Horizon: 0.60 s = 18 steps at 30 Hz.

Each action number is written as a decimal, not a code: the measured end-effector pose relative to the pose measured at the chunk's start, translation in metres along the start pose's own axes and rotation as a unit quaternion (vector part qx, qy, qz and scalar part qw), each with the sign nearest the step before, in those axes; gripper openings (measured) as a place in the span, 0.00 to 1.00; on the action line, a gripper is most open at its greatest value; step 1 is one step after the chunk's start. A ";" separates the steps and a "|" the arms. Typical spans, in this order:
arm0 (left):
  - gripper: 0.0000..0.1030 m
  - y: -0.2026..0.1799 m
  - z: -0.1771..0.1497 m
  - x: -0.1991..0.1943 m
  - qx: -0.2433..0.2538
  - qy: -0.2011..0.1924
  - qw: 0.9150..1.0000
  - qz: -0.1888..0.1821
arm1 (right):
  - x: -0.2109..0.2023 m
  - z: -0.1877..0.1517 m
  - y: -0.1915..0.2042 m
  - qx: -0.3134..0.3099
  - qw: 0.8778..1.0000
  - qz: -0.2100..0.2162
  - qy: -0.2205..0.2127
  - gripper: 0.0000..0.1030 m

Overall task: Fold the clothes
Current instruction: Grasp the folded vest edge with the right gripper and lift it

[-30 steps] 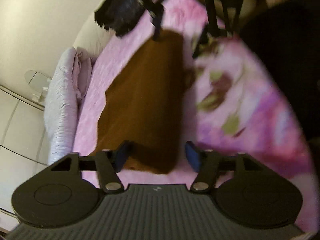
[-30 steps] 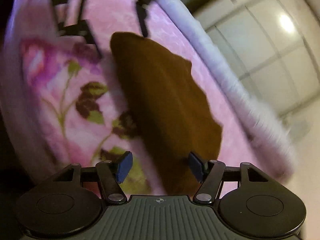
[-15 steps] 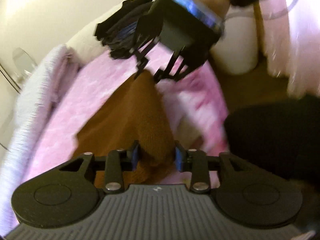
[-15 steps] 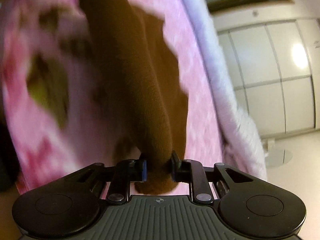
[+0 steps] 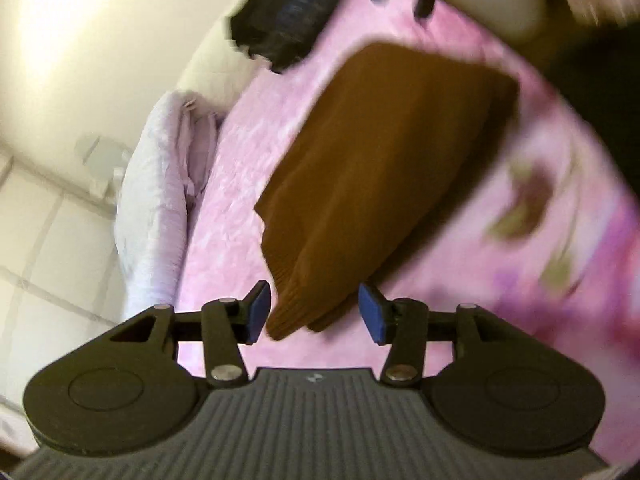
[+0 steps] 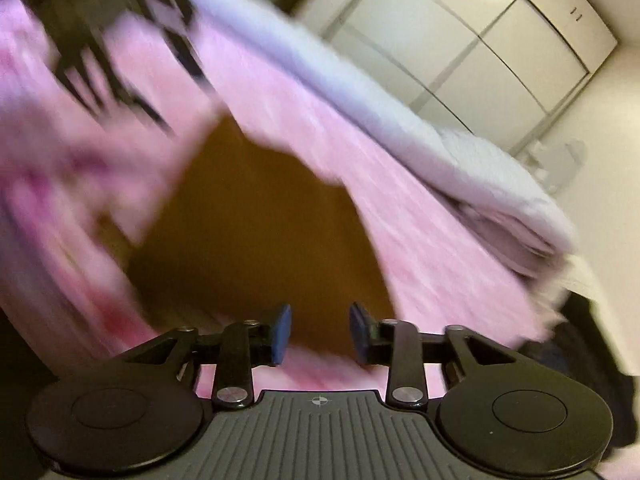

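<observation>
A brown knitted garment (image 5: 384,168) lies folded on the pink bed cover (image 5: 248,152). My left gripper (image 5: 314,312) is open, its blue pads on either side of the garment's near ribbed corner without touching it. In the blurred right wrist view the same brown garment (image 6: 256,232) lies ahead on the pink cover (image 6: 420,240). My right gripper (image 6: 318,332) is open and empty at the garment's near edge. The other gripper shows as a dark blur at the upper left of the right wrist view (image 6: 100,48).
A folded lilac blanket (image 5: 156,200) runs along the bed's far side, also in the right wrist view (image 6: 400,120). A dark pile of clothes (image 5: 292,8) lies at the far end of the bed. White wardrobe doors (image 6: 480,40) stand beyond.
Both grippers were shut on the brown garment half a second ago and have let go and opened. The garment now lies wider and flatter on the bed.
</observation>
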<state>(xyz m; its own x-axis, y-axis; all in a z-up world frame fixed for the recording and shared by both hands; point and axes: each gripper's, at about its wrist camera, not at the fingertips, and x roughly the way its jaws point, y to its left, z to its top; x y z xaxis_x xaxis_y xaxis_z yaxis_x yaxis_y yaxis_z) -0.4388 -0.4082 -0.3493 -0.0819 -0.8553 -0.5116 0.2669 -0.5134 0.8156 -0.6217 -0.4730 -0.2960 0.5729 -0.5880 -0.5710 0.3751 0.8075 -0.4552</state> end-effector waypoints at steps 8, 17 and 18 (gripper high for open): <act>0.18 -0.007 -0.021 0.044 0.090 0.017 0.996 -0.002 | 0.041 0.040 0.071 -0.038 0.998 0.054 0.012 0.60; 0.12 -0.006 -0.030 0.069 0.093 -0.013 0.995 0.016 | 0.053 0.016 0.068 -0.033 0.998 0.006 0.053 0.57; 0.12 -0.009 -0.032 0.072 0.100 -0.003 0.995 0.010 | 0.050 0.016 0.070 -0.029 0.998 0.010 0.056 0.57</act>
<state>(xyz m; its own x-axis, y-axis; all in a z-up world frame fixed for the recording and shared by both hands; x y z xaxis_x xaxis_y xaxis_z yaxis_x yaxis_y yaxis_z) -0.4160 -0.4627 -0.4024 -0.0853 -0.8652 -0.4942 0.0714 -0.5000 0.8631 -0.5549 -0.4449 -0.3454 0.4940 -0.5764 -0.6509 0.3206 0.8167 -0.4799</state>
